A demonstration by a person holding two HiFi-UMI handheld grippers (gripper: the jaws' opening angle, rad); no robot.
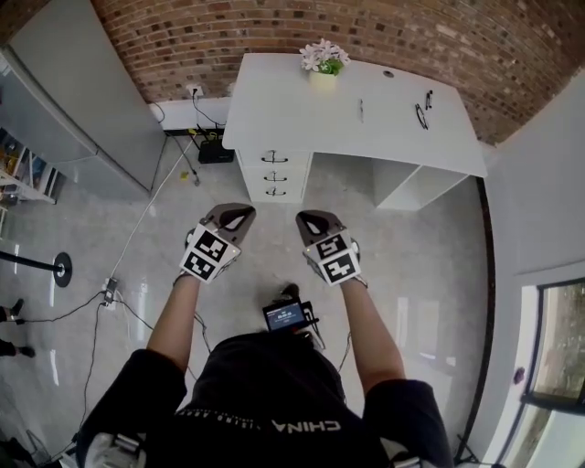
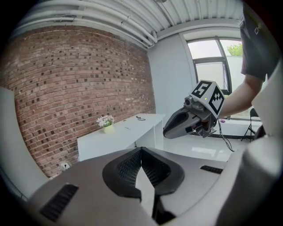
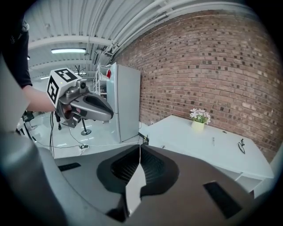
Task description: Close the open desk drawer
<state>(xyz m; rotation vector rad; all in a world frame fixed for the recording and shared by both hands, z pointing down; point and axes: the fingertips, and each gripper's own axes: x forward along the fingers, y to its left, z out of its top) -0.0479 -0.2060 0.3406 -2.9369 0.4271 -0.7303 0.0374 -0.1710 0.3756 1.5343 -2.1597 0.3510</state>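
On a glossy pale floor (image 1: 416, 265), well back from a white desk (image 1: 347, 119), a person in a dark shirt holds the left gripper (image 1: 241, 212) and the right gripper (image 1: 308, 218) side by side at chest height. Both point toward the desk and neither touches anything.

The left gripper's jaws are pressed together at the tips with nothing between them, as its own view shows (image 2: 141, 151). The right gripper (image 3: 140, 153) likewise has its jaws closed and empty. Each gripper appears in the other's view, held in a hand with its marker cube uppermost: the right gripper (image 2: 171, 130) and the left gripper (image 3: 108, 115).

The desk stands against a red brick wall (image 1: 228, 27). Its stack of three drawers (image 1: 272, 174) sits under the left end of the top, facing the person. From this distance it is not possible to tell how far any of the drawers stands out.

A small pot of pale flowers (image 1: 324, 60) rests at the back edge of the desktop, and a small dark object (image 1: 421, 114) lies toward the right end. A tall grey cabinet (image 1: 82, 91) stands to the left of the desk, and cables (image 1: 137, 239) trail across the floor below it. A small device with a lit screen (image 1: 285, 315) hangs at the person's waist.
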